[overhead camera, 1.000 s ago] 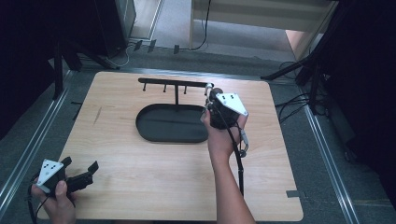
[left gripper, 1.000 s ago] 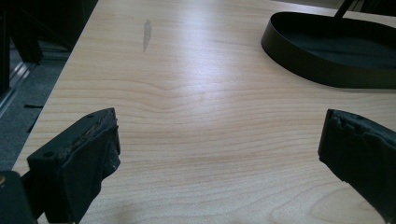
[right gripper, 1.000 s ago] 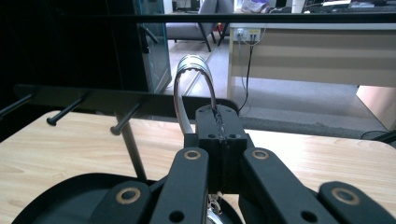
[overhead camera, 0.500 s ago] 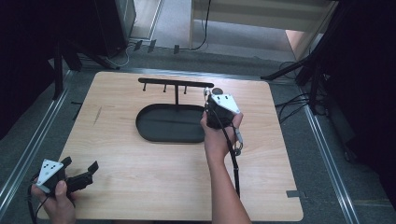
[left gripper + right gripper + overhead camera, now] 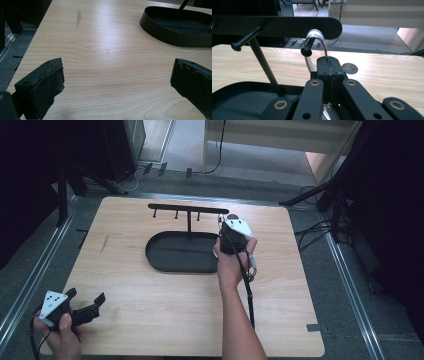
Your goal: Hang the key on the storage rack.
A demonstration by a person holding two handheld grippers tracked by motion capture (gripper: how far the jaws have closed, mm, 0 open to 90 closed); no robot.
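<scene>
A black stand has an oval tray base (image 5: 165, 262), a post and a crossbar (image 5: 187, 209) with pegs. My right gripper (image 5: 223, 220) is at the bar's right end. In the right gripper view its jaws (image 5: 329, 65) are shut on a thin silver loop (image 5: 319, 37), which arches over the peg (image 5: 306, 50) under the crossbar (image 5: 274, 25). A pale strip shows behind the jaws. My left gripper (image 5: 86, 296) rests at the table's near left corner, open, with bare wood between its fingers (image 5: 47, 82).
The wooden table (image 5: 165, 320) has a round hole (image 5: 349, 68) beyond the stand's right end. The tray's rim (image 5: 160, 32) lies far ahead and to the right of the left gripper. Metal rails run along both table sides, and cables lie on the floor.
My right gripper has shifted slightly left and lower at the bar's right end, still shut. The left gripper has stayed where it was.
</scene>
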